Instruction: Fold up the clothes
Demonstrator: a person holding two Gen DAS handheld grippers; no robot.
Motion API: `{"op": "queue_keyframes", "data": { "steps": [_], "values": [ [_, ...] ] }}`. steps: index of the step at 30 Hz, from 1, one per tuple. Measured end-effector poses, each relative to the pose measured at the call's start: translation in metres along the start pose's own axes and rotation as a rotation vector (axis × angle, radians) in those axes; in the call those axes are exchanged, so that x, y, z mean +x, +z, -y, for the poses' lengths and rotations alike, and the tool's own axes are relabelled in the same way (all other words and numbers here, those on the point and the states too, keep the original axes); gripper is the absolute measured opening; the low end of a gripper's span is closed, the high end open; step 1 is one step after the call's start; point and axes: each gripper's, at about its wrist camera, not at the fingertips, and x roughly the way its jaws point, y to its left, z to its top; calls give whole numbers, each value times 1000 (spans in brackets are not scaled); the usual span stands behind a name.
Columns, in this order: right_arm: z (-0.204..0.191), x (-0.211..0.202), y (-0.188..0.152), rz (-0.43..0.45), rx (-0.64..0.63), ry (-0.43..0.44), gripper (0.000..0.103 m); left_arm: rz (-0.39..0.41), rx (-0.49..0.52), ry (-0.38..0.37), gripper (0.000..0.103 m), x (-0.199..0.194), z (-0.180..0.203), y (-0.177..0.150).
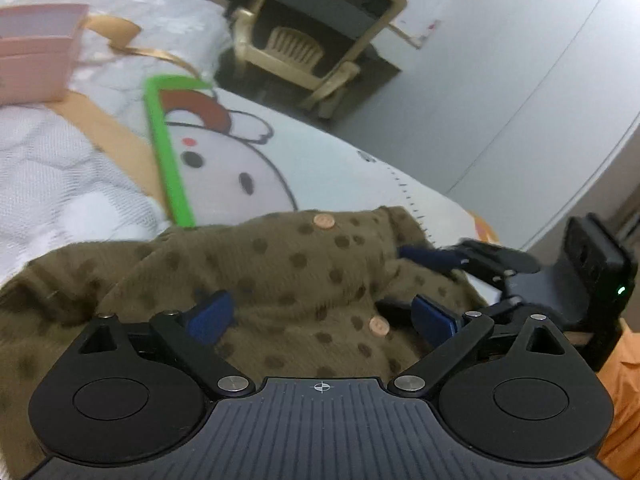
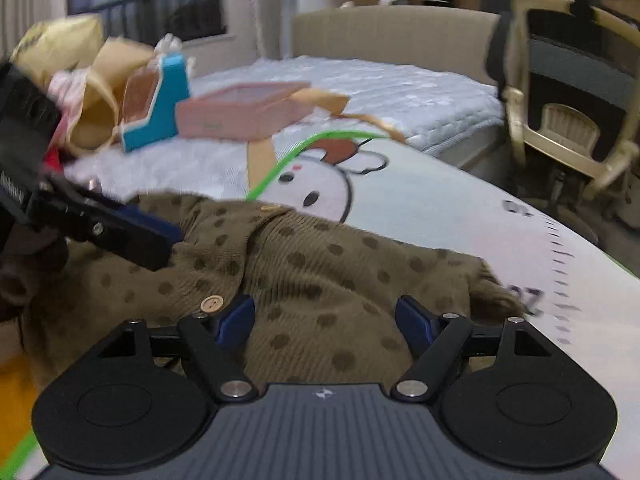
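Left claw (image 1: 324, 316) wide over olive dotted cardigan (image 1: 280, 280), right claw (image 2: 326, 318) wide at its 3 o'clock, cartoon mat (image 2: 400, 200) beneath

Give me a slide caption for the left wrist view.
Left gripper open over the olive dotted cardigan on a cartoon mat; right gripper alongside.

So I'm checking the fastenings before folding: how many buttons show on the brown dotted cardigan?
2 in the left wrist view: one button near the cardigan's far edge, another button near the right pad. Folds may hide others.
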Motion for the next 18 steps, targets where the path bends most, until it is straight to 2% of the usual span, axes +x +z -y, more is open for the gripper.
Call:
{"op": "queue_keyframes", "data": {
  "steps": [4, 8, 11, 18],
  "values": [
    [-6, -38, -13, 36, 9, 15, 80, -16, 29, 9, 99, -10, 11, -27],
    [-15, -42, -48, -50, 21, 26, 82, -32, 65, 13, 99, -21, 24, -56],
    [-31, -52, -67, -21, -32, -17, 83, -27, 67, 23, 99, -28, 22, -73],
    [-40, -73, -75, -35, -47, -16, 84, -20, 42, 68, 99, -48, 18, -91]
  ]
}}
